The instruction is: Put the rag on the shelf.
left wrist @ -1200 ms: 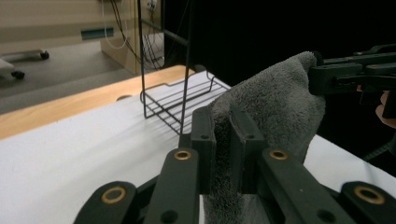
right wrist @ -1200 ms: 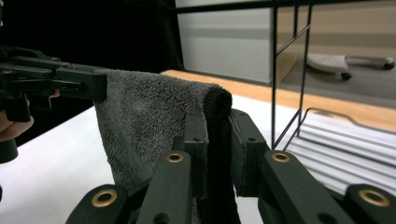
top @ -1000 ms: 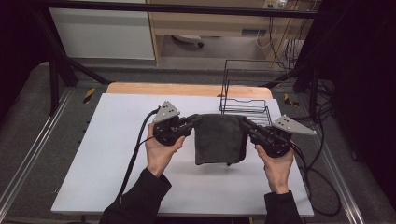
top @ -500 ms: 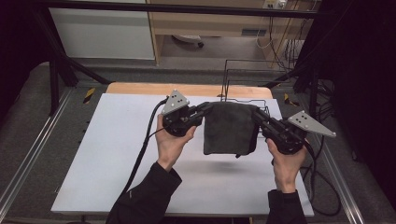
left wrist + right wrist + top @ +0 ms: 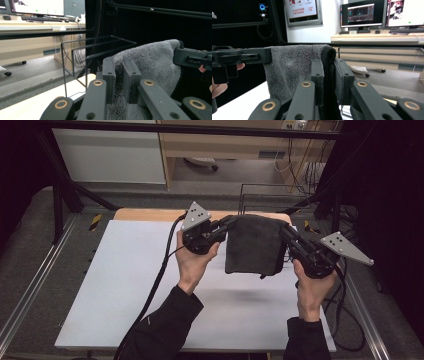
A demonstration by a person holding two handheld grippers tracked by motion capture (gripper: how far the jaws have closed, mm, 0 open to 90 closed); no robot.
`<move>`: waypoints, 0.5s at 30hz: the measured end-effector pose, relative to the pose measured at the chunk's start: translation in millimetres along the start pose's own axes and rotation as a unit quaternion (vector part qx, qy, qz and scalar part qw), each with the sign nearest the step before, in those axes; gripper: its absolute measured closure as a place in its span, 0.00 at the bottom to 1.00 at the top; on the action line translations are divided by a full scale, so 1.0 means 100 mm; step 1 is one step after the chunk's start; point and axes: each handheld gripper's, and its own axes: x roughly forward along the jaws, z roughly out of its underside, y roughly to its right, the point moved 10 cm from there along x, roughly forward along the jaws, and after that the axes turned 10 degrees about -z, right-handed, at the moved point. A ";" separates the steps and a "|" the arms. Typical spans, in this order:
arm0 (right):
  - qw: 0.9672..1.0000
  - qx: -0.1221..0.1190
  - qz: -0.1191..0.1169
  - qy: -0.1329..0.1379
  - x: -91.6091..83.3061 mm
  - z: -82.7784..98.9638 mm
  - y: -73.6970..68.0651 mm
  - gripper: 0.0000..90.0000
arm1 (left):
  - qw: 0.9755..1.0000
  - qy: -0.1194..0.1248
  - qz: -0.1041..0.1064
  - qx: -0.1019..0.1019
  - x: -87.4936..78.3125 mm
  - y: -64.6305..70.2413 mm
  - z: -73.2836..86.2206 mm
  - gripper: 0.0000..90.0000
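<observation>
In the right gripper view, the right gripper (image 5: 328, 75) pinches one top corner of a dark grey towel (image 5: 292, 67); the left gripper (image 5: 268, 55) grips the far corner; monitors (image 5: 362, 13) stand on a desk (image 5: 377, 38) behind.

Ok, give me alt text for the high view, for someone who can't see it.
Two hand-held grippers, the left gripper and right gripper, hold a folded dark grey towel by its top corners above a white table. A black wire rack stands behind the towel.

wire rack (image 5: 260, 200) partly behind towel (image 5: 255, 245)
</observation>
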 end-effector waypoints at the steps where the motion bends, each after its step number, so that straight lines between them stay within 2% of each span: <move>1: 1.000 -0.001 0.003 0.005 0.00 -0.03 0.00 0.88 | 1.000 0.002 0.000 0.001 0.01 0.00 -0.02 0.91; 6: 1.000 -0.009 0.013 0.019 0.00 -0.13 0.04 0.88 | 1.000 0.011 -0.001 0.005 0.06 0.04 -0.13 0.91; 15: 0.999 -0.012 0.023 0.046 0.00 -0.32 0.11 0.88 | 0.999 0.033 0.001 -0.004 0.16 0.08 -0.32 0.91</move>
